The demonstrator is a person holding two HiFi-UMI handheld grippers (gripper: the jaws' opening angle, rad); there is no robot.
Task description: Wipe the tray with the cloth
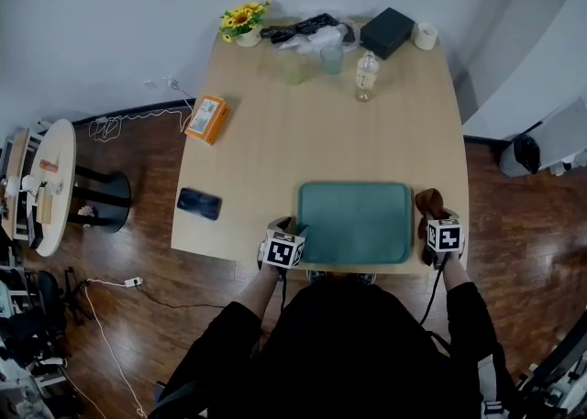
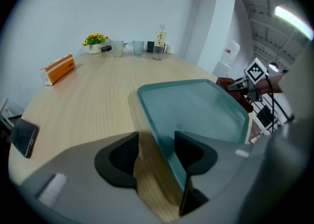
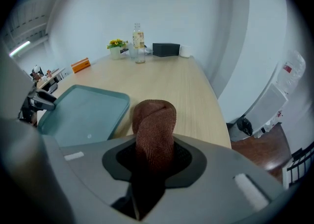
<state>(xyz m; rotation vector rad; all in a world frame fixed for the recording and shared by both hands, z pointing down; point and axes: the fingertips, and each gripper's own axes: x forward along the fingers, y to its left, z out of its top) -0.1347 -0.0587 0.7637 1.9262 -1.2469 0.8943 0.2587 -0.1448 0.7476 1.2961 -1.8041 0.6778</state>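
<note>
Teal tray (image 1: 356, 222) lies flat at the 6 o'clock edge of the table (image 1: 275, 124). At its 3 o'clock, just off the rim, the right gripper (image 1: 431, 215) has its jaws clamped on the bunched brown cloth (image 3: 154, 125), which stands up above the pads. At the tray's 8 o'clock, the left gripper (image 2: 157, 157) has its jaws apart, straddling the near-left rim. The inner pad possibly touches the rim, but that is hard to tell.

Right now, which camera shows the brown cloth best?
The right gripper view: the cloth fills the middle, bunched and pinched in the right gripper. The head view shows only a small brown lump beside the tray, and the left gripper view just a dark red sliver past the tray's far edge.
</note>
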